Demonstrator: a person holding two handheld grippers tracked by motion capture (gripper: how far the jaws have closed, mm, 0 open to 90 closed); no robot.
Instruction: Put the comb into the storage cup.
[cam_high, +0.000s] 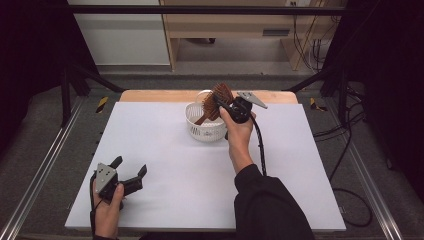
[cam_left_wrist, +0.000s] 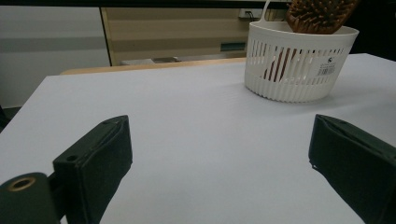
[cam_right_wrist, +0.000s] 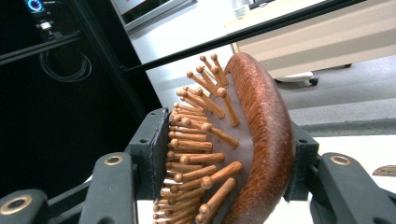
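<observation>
A wooden hairbrush stands tilted over a white slotted basket at the table's far middle, its handle down inside the basket. My right gripper is shut on the brush head. In the right gripper view, one pad meets the bristle tips and the other the rounded back of the hairbrush, with the right gripper around it. My left gripper rests near the front left of the table, open and holding nothing. The left gripper view shows the left gripper with its jaws wide apart, and beyond them the basket and the hairbrush.
A white board covers the table, with a wooden strip along its far edge. Dark frame bars and cables lie on the floor to the right. A pale cabinet stands beyond the table.
</observation>
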